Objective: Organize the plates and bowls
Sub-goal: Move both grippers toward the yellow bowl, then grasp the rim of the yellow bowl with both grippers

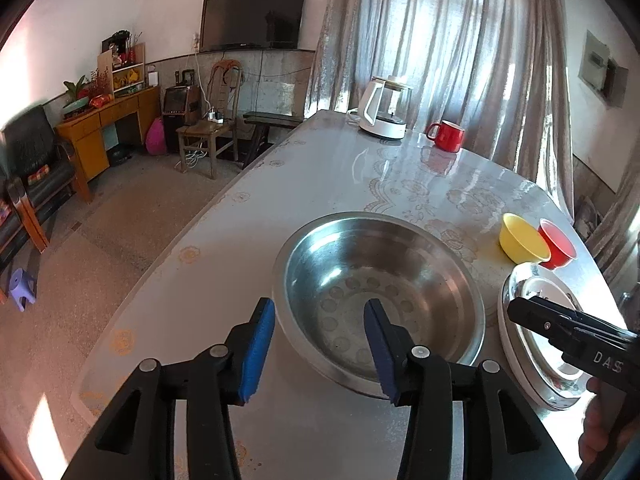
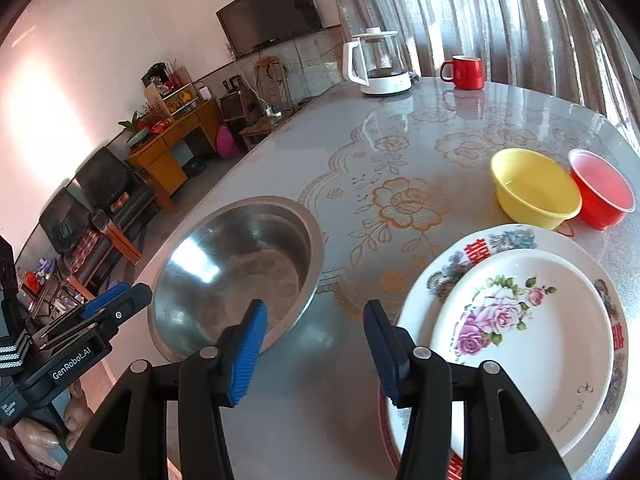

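Both grippers are hovering released and empty, the left gripper [image 1: 320,344] over the near rim of the steel bowl [image 2: 236,276] and the right gripper [image 2: 316,348] between it and the stacked plates [image 2: 532,320] just right of it on the bench [image 2: 360,128], likely choosing the next piece, perhaps the yellow bowl [image 2: 534,188] and red bowl [image 2: 602,188] beyond the plates.

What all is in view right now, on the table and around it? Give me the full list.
steel bowl: 1, silver, table's near left
plates: 2, white floral, stacked, near right
yellow bowl: 1, behind plates
red bowl: 1, touching yellow bowl's right
red mug: 1, far edge
kettle: 1, white and glass, left of mug
table: 1, grey, floral cover
TV: 1, black, wall
left gripper: open, empty, over steel bowl's near rim
right gripper: open, empty, between bowl and plates
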Motion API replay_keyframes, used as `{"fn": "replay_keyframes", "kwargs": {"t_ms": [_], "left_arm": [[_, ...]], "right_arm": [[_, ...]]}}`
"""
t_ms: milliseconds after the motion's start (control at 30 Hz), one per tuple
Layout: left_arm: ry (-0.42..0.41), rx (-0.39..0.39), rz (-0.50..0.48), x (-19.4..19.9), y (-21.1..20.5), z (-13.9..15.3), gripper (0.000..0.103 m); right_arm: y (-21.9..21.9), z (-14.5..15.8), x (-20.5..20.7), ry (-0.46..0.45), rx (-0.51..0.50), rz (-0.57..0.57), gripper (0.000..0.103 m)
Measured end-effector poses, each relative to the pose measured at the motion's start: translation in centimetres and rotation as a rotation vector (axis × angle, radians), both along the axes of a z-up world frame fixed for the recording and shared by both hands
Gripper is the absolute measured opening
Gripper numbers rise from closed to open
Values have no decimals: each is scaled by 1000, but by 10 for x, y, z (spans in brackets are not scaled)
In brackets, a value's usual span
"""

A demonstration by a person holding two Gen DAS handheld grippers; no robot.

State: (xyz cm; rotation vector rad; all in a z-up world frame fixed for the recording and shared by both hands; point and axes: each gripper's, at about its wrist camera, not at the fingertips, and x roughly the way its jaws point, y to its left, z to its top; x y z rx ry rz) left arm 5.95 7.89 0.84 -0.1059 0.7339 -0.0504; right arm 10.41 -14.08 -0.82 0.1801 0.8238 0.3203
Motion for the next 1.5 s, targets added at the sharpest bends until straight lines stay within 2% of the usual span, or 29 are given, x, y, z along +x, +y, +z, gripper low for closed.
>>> {"fn": "replay_keyframes", "kwargs": {"t_ms": [400,800,933,1100,1233,1500], "left_arm": [[7,55,-134,13,-57,5,47],[66,57,-248,47,-123,5,49],[103,35,-262,64,-139,2,49],[94,43,-301,81,-165,4,49],[113,8,-331,104,-185,4,49],[185,-45,-375,151,-227,-10,48]], "right_arm": [[-81,9,-9,-27,27,-196,51],[-152,2,6,-1,76,-357,51],[-169,-2,17,5,89,-386,51],[-188,-8,34,19,113,-415,51],[-192,-9,49,18,106,-411,51],[-204,-20,86,76,107,-425,35]]}}
